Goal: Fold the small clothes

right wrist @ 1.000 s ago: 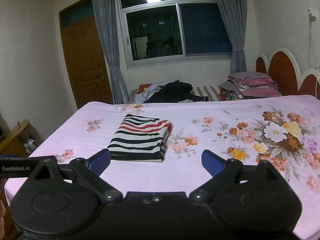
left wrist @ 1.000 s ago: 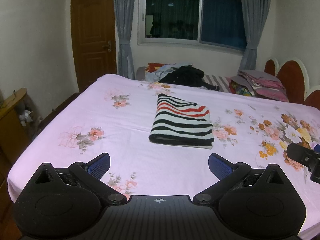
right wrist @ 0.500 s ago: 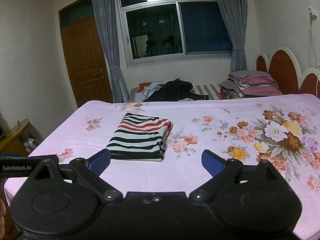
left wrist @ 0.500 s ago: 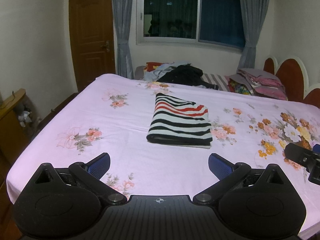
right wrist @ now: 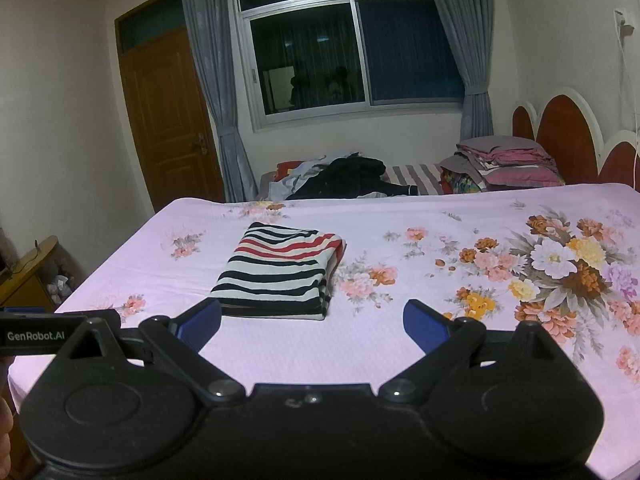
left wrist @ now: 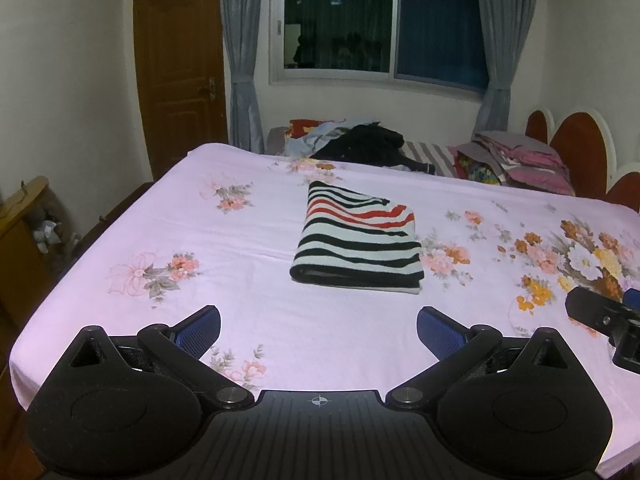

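While both tools hang back at the near edge of the bed (left wrist: pixel 120 240), the left gripper (left wrist: pixel 318 330) and right gripper (right wrist: pixel 312 322) stand spread and empty. Farther in, mid-mattress, lies the striped garment (left wrist: pixel 360 240), squared into a neat stack, apparently finished. Beyond it, a heap of clothes (right wrist: pixel 344 176) probably awaits folding.

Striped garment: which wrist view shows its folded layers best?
Right wrist: the striped garment shows its stacked right edge and near fold. Left wrist shows the garment centred, mostly its top and near fold.
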Demonstrator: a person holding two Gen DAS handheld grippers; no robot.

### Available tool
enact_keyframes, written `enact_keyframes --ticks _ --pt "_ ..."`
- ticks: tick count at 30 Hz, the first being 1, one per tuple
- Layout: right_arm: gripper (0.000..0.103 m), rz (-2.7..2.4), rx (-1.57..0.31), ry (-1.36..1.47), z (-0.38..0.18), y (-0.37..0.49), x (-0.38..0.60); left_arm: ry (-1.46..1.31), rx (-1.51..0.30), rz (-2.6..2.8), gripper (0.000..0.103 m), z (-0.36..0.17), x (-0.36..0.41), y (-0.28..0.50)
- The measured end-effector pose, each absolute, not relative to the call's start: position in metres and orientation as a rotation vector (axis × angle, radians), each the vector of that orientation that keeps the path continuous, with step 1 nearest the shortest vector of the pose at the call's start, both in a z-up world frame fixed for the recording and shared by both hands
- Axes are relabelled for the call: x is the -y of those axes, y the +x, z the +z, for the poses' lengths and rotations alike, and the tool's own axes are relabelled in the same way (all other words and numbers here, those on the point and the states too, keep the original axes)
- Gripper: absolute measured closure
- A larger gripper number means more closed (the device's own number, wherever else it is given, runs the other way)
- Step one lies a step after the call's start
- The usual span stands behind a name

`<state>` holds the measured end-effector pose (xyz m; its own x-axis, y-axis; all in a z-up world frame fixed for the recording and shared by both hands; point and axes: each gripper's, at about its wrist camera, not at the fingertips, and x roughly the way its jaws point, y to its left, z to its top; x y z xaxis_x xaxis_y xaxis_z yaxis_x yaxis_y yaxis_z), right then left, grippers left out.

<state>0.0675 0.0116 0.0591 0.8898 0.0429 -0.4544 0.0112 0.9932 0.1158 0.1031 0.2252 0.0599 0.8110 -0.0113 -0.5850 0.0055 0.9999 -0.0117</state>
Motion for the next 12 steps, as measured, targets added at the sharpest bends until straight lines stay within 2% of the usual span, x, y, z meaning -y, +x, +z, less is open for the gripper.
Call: enact_keyframes --ticks 12 --pt "0.005 -0.01 -0.515 0.132 0.047 0.084 -0.001 0.012 -0.645 -0.019 0.0 0.044 -0.221 0.133"
